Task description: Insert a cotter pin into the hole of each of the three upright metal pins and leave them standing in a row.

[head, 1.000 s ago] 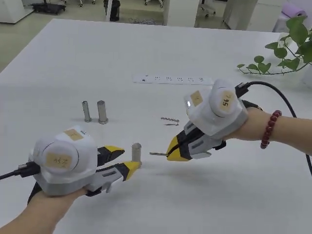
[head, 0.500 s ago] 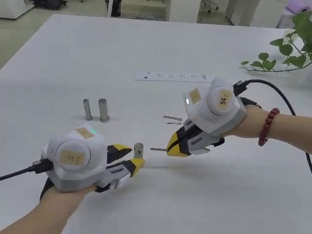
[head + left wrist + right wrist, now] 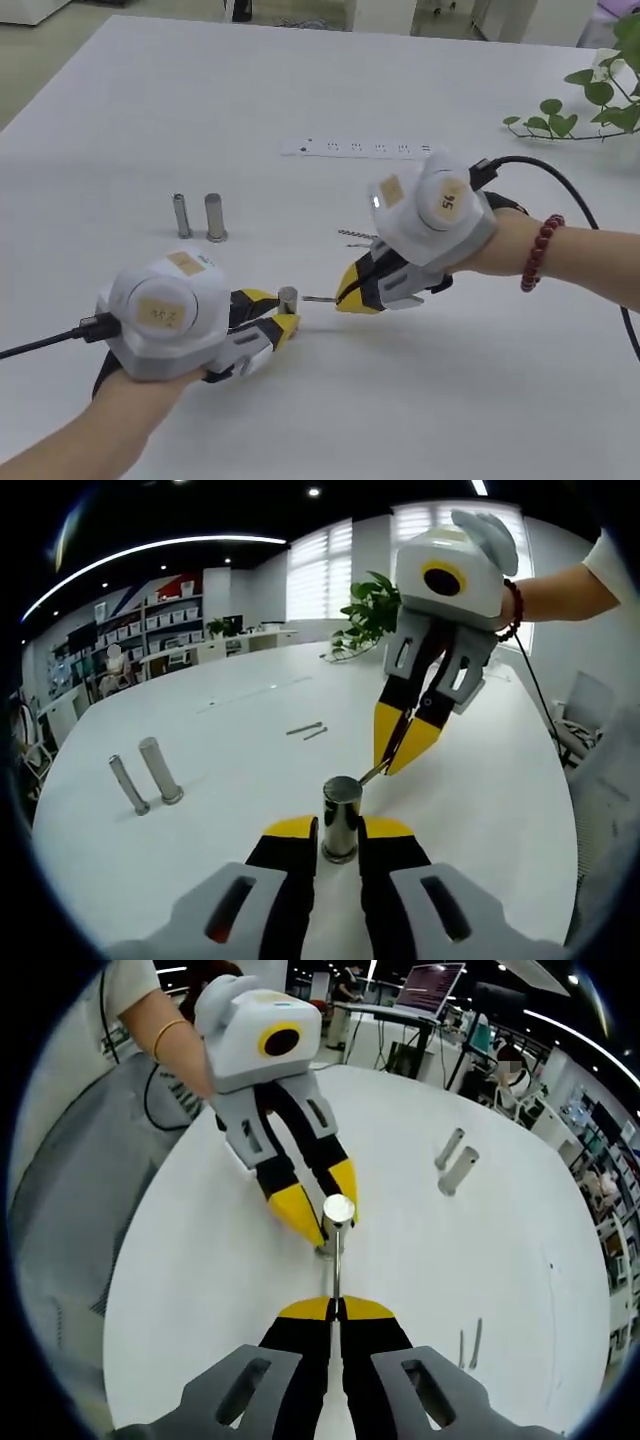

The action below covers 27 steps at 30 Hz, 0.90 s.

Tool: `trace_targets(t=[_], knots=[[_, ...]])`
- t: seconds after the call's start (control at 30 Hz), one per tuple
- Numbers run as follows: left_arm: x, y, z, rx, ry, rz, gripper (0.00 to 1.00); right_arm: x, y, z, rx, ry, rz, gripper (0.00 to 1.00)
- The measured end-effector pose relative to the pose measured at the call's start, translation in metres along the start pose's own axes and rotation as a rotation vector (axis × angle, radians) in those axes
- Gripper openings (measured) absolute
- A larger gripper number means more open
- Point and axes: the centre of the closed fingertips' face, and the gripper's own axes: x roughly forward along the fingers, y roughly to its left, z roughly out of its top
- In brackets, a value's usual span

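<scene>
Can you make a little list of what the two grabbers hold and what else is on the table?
Left gripper: shut on the short upright grey metal pin
Right gripper: shut on a thin silver cotter pin, tip at that pin's top
Waiting: two more upright metal pins, side by side
Spare: two cotter pins lying on the white table

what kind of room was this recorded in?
Likely an open-plan office or lab: a big white table with a power strip, a leafy plant at its edge, and an open laptop on a desk behind.
</scene>
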Motion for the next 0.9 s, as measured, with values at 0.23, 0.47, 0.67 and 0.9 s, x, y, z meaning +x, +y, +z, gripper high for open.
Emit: trace_targets(t=[0.23, 0.47, 0.67, 0.9], knots=[[0.0016, -0.0016, -0.0008, 0.018, 0.003, -0.008, 0.12, 0.0012, -0.0011, 0.0025, -0.005, -0.01, 0.005, 0.03], [0.0025, -0.0017, -0.0004, 0.019, -0.002, -0.021, 0.11, 0.0021, -0.002, 0.0061, -0.016, -0.016, 0.004, 0.03], [0.003, -0.0018, -0.0001, 0.024, -0.004, -0.035, 0.11, 0.0026, -0.0033, 0.0086, -0.059, -0.005, 0.001, 0.03], [0.003, -0.0022, 0.0002, 0.023, -0.012, -0.047, 0.11, 0.0019, -0.0016, 0.0102, -0.069, -0.006, 0.002, 0.03]])
